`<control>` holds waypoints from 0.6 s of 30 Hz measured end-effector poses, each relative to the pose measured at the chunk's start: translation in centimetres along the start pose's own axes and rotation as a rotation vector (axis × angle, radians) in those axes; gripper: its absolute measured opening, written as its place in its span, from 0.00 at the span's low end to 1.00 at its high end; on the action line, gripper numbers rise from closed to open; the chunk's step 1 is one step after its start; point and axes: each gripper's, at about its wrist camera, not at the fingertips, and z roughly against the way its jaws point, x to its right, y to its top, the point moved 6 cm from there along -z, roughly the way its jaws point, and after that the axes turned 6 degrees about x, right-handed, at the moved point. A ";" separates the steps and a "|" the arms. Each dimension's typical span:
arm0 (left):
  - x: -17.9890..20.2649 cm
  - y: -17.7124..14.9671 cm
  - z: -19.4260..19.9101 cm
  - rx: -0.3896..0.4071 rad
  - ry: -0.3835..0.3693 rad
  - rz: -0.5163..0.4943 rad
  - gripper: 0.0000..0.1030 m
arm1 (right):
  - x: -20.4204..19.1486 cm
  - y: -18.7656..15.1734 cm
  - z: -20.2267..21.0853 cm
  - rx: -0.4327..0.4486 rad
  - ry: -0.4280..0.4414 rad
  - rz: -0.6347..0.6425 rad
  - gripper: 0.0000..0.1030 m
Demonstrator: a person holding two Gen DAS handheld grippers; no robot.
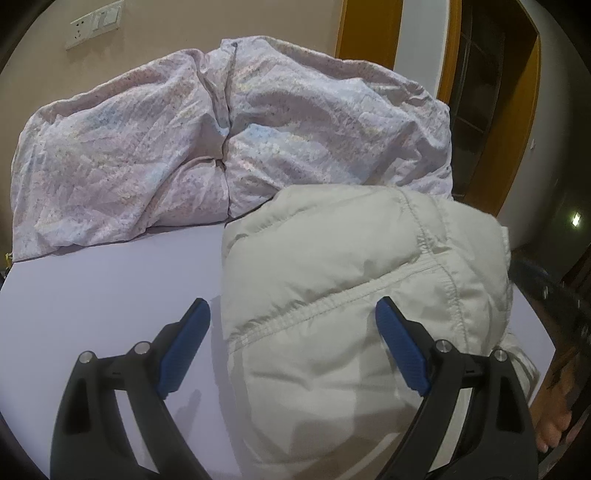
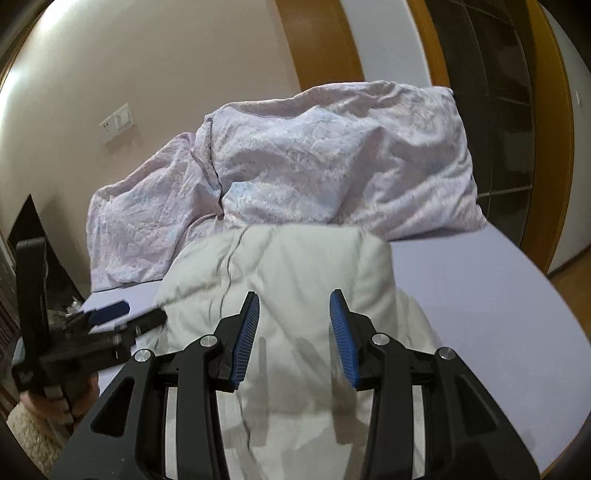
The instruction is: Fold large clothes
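Beige wall with switch plate, orange-framed doorway, lilac bed.

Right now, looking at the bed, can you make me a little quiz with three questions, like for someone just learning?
1. True or false: the left gripper has its jaws clamped on the white puffy jacket.
2. What lies behind the jacket on the bed? A) a patterned pink quilt B) a stack of books C) a suitcase
3. Fill in: the pads on the right gripper are coloured ____.

Key:
1. False. Its jaws stand wide open, holding nothing.
2. A, the bunched patterned pink quilt.
3. Blue.
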 end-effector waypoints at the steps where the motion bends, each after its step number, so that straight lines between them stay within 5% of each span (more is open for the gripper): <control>1: 0.1 0.0 -0.4 -0.005 0.000 -0.002 0.88 | 0.0 0.4 -0.7 -0.004 -0.013 0.007 0.40; 9: 1.7 -0.7 -2.4 -0.010 -0.031 -0.010 0.91 | 3.4 -1.2 -5.1 -0.079 -0.116 0.007 0.40; 18: 3.1 -1.4 -4.2 -0.014 -0.019 -0.019 0.97 | 5.0 -3.8 -8.1 -0.127 -0.117 -0.002 0.41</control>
